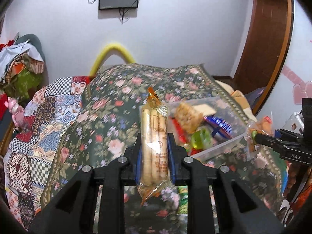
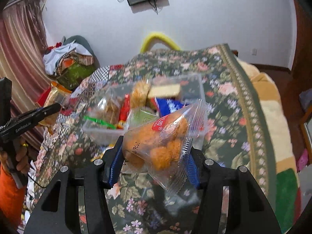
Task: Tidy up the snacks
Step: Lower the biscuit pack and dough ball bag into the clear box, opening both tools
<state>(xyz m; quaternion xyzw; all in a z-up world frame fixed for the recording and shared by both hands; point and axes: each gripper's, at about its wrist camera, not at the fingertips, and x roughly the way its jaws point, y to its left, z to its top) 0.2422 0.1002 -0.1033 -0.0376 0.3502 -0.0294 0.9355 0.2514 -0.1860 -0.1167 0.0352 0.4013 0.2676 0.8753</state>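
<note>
The clear snack tub (image 2: 192, 81) sits ahead of and below both tools on the floral bedspread (image 2: 224, 101), and my right gripper (image 2: 154, 156) looks the nearer to it. That gripper is clamped on a clear packet of orange puffs (image 2: 161, 142). My left gripper (image 1: 154, 156) pinches a long biscuit-stick pack (image 1: 155, 136), its length pointing straight ahead. Wrapped snacks already half fill the tub.

a bed under a floral blanket (image 1: 120, 101) carries a clear snack tub (image 2: 101, 134).
</note>
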